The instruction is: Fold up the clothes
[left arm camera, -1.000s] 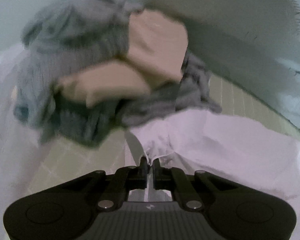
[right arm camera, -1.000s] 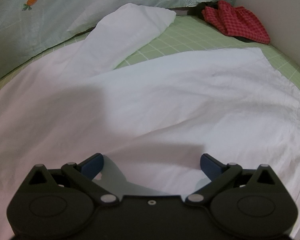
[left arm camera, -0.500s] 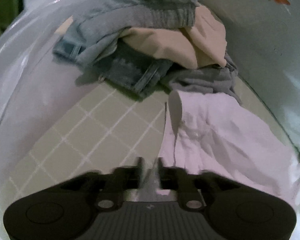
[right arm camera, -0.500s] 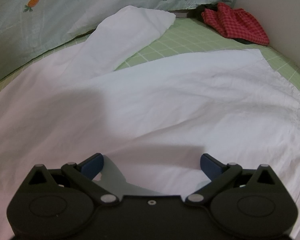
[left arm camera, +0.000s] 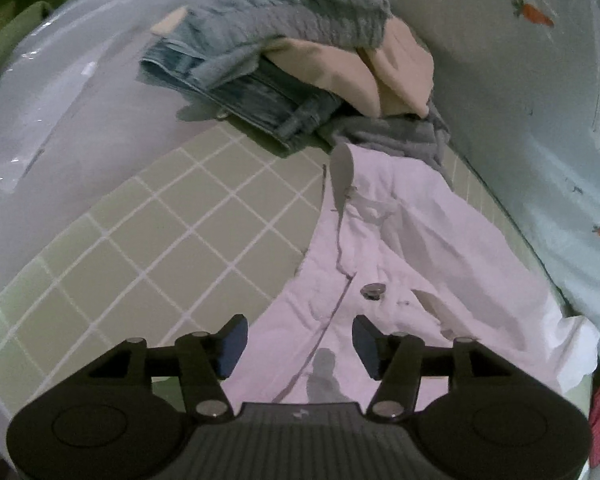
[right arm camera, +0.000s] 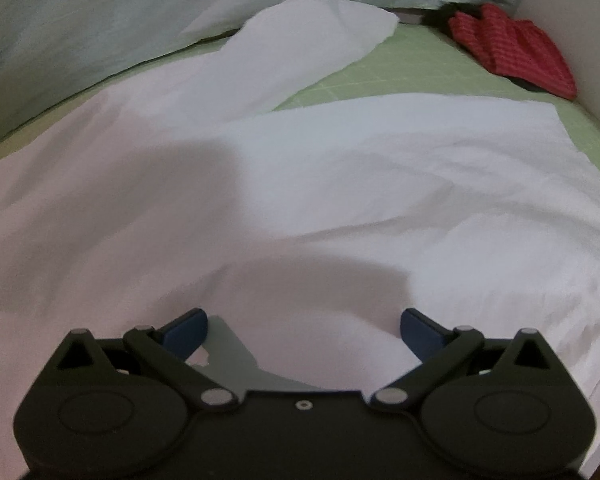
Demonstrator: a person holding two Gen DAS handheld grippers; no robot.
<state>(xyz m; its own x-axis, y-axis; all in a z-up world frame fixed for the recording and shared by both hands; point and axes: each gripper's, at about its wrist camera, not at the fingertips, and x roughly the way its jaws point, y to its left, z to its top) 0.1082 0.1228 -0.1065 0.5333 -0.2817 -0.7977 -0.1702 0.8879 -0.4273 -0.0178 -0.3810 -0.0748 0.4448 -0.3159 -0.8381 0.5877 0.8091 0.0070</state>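
White trousers (left arm camera: 412, 248) lie on the green checked sheet (left arm camera: 172, 240), waistband and metal button (left arm camera: 373, 290) toward my left gripper (left arm camera: 300, 346). Its jaws are opening; the waistband cloth lies between them, but the pads do not press on it. In the right wrist view the white trousers (right arm camera: 340, 184) spread wide across the bed, one leg (right arm camera: 300, 48) reaching toward the back. My right gripper (right arm camera: 304, 334) hovers open just over the white cloth, nothing between its fingers.
A pile of clothes, with blue jeans (left arm camera: 252, 96), a grey knit (left arm camera: 300, 12) and a beige garment (left arm camera: 364, 68), sits beyond the waistband. A pale carrot-print pillow (left arm camera: 540, 100) lines the right. A red checked garment (right arm camera: 512, 48) lies at the far right by a wall (right arm camera: 572, 32).
My left gripper was shut on the white waistband, swung sideways and lowered it onto the sheet, then let go and opened. The right gripper stays open, barely shifted.
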